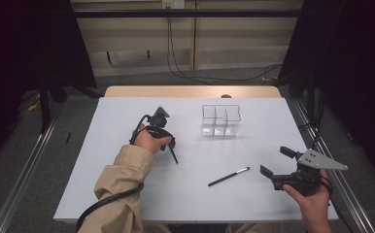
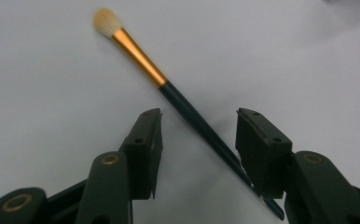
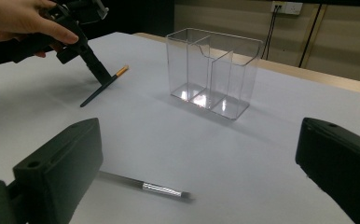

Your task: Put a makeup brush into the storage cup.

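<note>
A makeup brush [image 2: 138, 56] with pale bristles, a gold ferrule and a dark handle lies flat on the white table. My left gripper [image 2: 199, 116] points down over it, and the handle runs between its jaws, close to the right one. The pads stand apart and do not pinch it, so the gripper is open. In the high view the left gripper [image 1: 170, 147] is left of centre, with the brush [image 1: 174, 156] under it. My right gripper [image 1: 274, 160] hovers open at the right front with nothing between its jaws. From the right gripper view, the brush [image 3: 104, 86] shows under the left gripper's fingers.
A clear plastic organizer [image 1: 220, 128] with three compartments stands behind the table's middle, also seen as the organizer [image 3: 187, 60] ahead of my right gripper [image 3: 201, 154]. A thin black brush [image 1: 228, 176] with a silver ferrule lies between the hands.
</note>
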Action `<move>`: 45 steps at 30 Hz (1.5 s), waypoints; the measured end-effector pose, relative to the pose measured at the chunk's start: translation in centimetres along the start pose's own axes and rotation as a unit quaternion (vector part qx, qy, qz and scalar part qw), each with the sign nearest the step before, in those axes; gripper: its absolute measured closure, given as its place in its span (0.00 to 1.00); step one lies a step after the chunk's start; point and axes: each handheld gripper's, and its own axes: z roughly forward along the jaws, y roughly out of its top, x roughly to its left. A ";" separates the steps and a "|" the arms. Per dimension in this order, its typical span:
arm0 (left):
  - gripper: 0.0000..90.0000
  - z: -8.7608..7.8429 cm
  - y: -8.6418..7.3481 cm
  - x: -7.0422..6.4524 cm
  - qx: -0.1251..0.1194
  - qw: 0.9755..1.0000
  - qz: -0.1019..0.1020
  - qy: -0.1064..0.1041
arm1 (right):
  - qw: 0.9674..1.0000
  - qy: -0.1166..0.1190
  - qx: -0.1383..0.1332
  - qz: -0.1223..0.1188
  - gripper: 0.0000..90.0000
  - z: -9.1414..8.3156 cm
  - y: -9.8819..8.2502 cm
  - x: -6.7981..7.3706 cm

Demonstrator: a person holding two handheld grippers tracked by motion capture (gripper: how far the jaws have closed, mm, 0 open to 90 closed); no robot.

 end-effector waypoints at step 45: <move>0.94 -0.5 -1.2 -0.2 0.042 0.996 0.058 0.053 | 1.000 0.000 0.007 -0.015 0.00 0.4 0.2 0.2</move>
